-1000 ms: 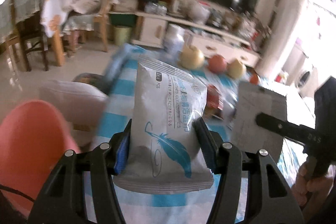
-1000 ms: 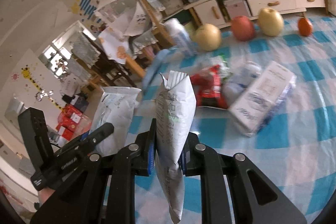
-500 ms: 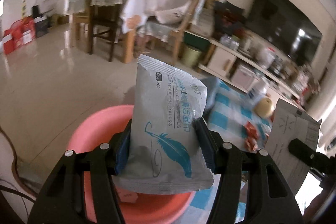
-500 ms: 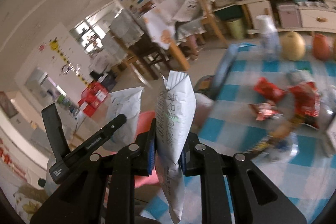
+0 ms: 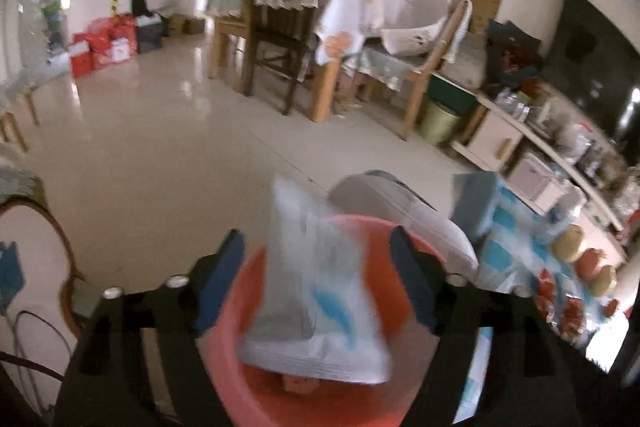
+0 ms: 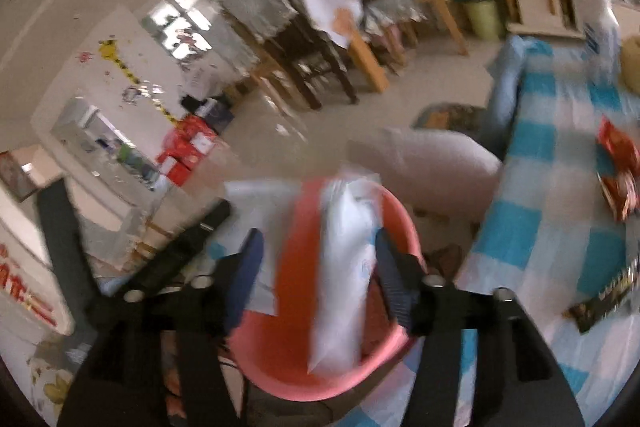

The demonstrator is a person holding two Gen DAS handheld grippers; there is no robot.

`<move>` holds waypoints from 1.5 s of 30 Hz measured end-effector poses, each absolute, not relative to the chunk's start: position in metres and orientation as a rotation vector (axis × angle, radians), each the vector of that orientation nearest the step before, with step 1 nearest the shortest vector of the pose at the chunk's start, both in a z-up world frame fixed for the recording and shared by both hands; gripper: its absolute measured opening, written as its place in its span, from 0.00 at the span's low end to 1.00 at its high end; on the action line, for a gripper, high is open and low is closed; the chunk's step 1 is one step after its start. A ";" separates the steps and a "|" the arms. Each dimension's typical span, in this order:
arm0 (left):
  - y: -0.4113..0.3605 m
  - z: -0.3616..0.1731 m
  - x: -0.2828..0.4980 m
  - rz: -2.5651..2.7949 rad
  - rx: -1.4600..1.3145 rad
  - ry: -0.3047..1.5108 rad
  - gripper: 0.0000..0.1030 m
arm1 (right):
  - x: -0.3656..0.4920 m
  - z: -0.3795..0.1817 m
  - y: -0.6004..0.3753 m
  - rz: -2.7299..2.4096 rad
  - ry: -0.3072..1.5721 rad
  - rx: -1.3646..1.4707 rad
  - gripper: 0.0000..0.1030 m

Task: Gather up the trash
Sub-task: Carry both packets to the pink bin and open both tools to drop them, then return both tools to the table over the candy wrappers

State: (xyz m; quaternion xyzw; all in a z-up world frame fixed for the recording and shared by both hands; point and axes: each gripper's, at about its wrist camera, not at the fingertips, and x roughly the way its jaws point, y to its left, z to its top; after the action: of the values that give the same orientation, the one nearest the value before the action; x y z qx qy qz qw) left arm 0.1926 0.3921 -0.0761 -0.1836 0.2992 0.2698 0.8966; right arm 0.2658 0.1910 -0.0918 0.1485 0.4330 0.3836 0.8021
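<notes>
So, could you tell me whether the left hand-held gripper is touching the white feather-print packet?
Apart. The left wrist view shows the left hand-held gripper open, with pink basin visible between each pad and the blurred white packet.

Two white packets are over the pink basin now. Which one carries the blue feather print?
The wipes packet between the left gripper's just-opened jaws, flat face to the camera above the pink basin. The right gripper's plain packet shows edge-on.

Basin [image 5: 256, 379] below jaws: smooth pink plastic. Wipes pack [image 5: 316, 307] between fingers: glossy film. Floor [image 5: 160, 147] ahead: polished tile. Tablecloth [image 6: 560, 227] right: checked cloth. Chairs [image 5: 280, 67]: wood.
</notes>
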 end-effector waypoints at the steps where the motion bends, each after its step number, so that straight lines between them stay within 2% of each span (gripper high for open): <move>1: 0.392 -0.074 0.192 0.563 -0.372 0.607 0.80 | 0.264 -0.094 0.186 0.814 0.926 0.327 0.62; 2: 0.390 -0.071 0.191 0.569 -0.362 0.588 0.81 | 0.263 -0.095 0.183 0.803 0.921 0.333 0.68; 6: 0.375 -0.061 0.193 0.548 -0.311 0.514 0.83 | 0.255 -0.095 0.150 0.730 0.874 0.325 0.73; 8: 0.364 -0.057 0.194 0.529 -0.286 0.473 0.84 | 0.249 -0.096 0.139 0.695 0.855 0.292 0.79; 13: 0.327 -0.048 0.199 0.391 -0.217 0.375 0.85 | 0.236 -0.100 0.105 0.630 0.810 0.203 0.81; 19: 0.290 -0.049 0.217 0.235 -0.200 0.429 0.85 | 0.224 -0.112 0.060 0.590 0.756 0.182 0.85; 23: 0.265 -0.047 0.221 0.150 -0.174 0.456 0.85 | 0.218 -0.119 0.026 0.542 0.735 0.205 0.93; 26: 0.243 -0.048 0.221 0.083 -0.137 0.454 0.85 | 0.216 -0.121 0.009 0.512 0.725 0.214 0.95; 45: 0.146 -0.085 0.252 -0.015 0.100 0.591 0.85 | 0.223 -0.131 -0.078 0.478 0.781 0.340 0.95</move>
State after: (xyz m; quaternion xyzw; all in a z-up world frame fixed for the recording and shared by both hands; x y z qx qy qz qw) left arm 0.2519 0.1461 -0.0852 0.0492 0.2910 -0.0074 0.9554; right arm 0.2230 -0.0775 -0.1312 0.1633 0.3751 0.2295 0.8832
